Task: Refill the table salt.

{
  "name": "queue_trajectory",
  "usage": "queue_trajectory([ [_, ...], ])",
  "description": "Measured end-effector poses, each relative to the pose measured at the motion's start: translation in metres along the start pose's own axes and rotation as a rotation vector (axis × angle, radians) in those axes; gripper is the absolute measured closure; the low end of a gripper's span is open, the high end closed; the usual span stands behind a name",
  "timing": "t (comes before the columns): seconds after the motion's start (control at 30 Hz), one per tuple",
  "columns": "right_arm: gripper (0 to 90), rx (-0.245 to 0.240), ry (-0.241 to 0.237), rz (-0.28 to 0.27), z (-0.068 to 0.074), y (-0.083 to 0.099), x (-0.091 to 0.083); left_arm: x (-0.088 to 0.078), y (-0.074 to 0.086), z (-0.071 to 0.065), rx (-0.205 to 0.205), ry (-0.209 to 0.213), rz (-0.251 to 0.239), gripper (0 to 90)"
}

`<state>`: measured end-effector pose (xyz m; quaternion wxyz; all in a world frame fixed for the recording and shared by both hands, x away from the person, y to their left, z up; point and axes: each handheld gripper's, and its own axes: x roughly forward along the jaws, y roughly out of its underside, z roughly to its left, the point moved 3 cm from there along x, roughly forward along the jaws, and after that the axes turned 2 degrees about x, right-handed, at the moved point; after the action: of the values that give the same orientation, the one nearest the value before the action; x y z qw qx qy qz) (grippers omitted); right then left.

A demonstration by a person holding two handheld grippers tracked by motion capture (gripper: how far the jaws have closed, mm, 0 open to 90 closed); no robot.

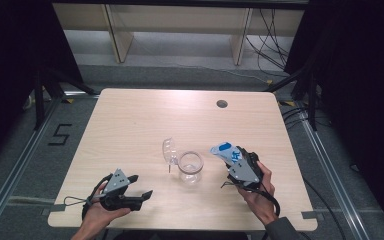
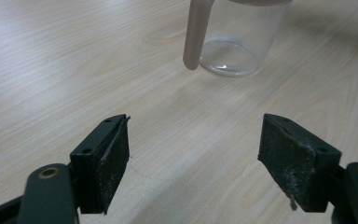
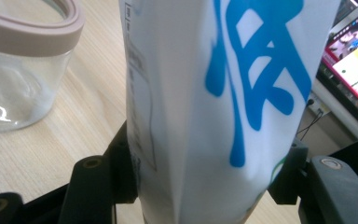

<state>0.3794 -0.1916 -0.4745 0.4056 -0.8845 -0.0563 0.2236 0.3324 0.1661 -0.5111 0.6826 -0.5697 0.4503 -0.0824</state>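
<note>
A clear glass jar (image 1: 190,167) with a beige rim stands mid-table, its hinged clear lid (image 1: 169,150) swung open to its left. In the left gripper view the jar (image 2: 235,39) stands ahead with a beige latch (image 2: 196,32) hanging down its side. My left gripper (image 1: 141,186) lies low at the front left, open, nothing between its jaws (image 2: 193,161). My right gripper (image 1: 236,161) is shut on a white pouch with blue print (image 1: 227,152), tilted toward the jar. In the right gripper view the pouch (image 3: 214,102) stands between the jaws, the jar (image 3: 23,65) at left.
A round cable hole (image 1: 222,104) sits near the table's far right edge. Wooden furniture legs and cables stand on the floor behind the table (image 1: 130,120). A lit screen (image 3: 354,60) shows at the far right of the right gripper view.
</note>
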Motion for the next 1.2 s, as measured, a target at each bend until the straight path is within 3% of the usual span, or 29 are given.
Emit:
queue_trajectory([
  [0.17, 43.0, -0.013, -0.006, 0.002, 0.004, -0.003, 0.003, -0.001, 0.0, 0.001, 0.017, 0.002, 0.008, 24.2],
  [0.23, 43.1, -0.044, -0.002, 0.001, 0.005, -0.004, 0.005, 0.001, -0.001, -0.001, -0.002, 0.004, -0.006, 24.1],
  [0.3, 43.1, -0.025, -0.009, 0.006, 0.006, -0.004, 0.006, 0.001, 0.0, -0.001, -0.001, 0.005, -0.004, 24.2],
  [0.47, 43.2, -0.066, 0.009, 0.014, 0.006, -0.006, 0.012, 0.0, 0.0, 0.0, 0.008, 0.003, -0.002, 24.2],
  [0.63, 43.3, -0.056, -0.011, 0.021, 0.008, -0.006, 0.014, 0.0, 0.0, 0.0, 0.008, 0.006, -0.002, 24.2],
  [0.9, 43.4, -0.07, 0.002, 0.033, 0.01, -0.005, 0.015, -0.001, 0.0, 0.0, 0.002, -0.003, 0.005, 24.2],
  [1.03, 43.4, -0.11, 0.016, 0.034, 0.009, -0.006, 0.016, 0.0, 0.0, 0.0, 0.009, 0.008, 0.001, 24.2],
  [1.07, 43.5, -0.096, 0.02, 0.033, 0.01, -0.007, 0.015, 0.0, 0.0, 0.0, 0.008, 0.007, 0.001, 24.2],
  [1.1, 43.6, -0.129, 0.023, 0.037, 0.01, -0.007, 0.016, 0.0, 0.0, 0.0, 0.008, 0.002, 0.003, 24.2],
  [1.2, 43.8, -0.144, 0.039, 0.041, 0.011, -0.007, 0.016, 0.0, 0.0, 0.0, 0.009, 0.0, 0.006, 24.2],
])
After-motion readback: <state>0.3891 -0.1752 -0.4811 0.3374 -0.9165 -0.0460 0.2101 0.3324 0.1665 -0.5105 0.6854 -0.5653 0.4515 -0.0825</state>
